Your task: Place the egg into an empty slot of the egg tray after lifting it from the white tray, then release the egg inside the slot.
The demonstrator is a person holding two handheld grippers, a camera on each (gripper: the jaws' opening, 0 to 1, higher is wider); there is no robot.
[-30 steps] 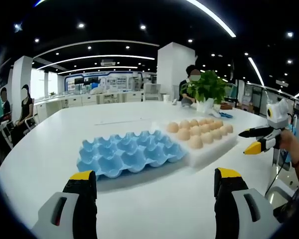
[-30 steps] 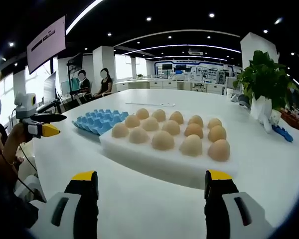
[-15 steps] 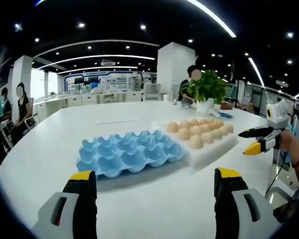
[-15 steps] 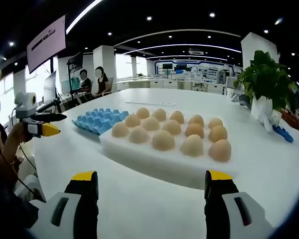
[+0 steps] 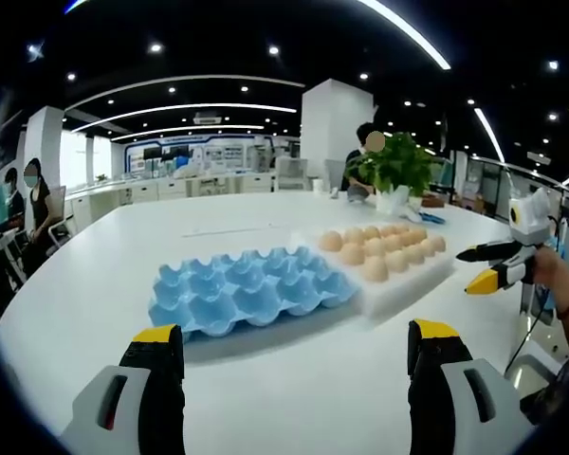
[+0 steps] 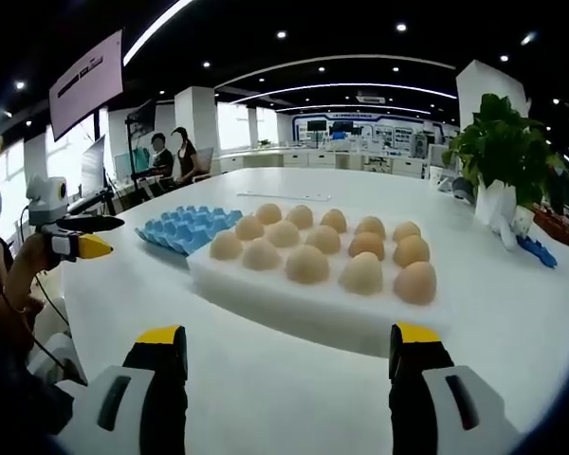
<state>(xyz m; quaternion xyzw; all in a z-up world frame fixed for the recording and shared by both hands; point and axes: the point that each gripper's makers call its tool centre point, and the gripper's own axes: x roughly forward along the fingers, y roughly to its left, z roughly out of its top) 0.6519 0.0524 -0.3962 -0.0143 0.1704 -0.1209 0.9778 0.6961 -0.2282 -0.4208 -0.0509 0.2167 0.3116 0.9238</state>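
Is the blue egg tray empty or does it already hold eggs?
Empty: every visible cup of the blue egg tray is bare; the eggs all sit on the white tray.

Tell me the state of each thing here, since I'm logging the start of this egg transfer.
left gripper: open, holding nothing.
right gripper: open, holding nothing, short of the white tray.
blue egg tray: on the table, all visible slots empty.
white tray: on the table beside the blue egg tray, holding eggs.
eggs: twelve, seated in rows on the white tray, none lifted.
potted plant: upright on the table.
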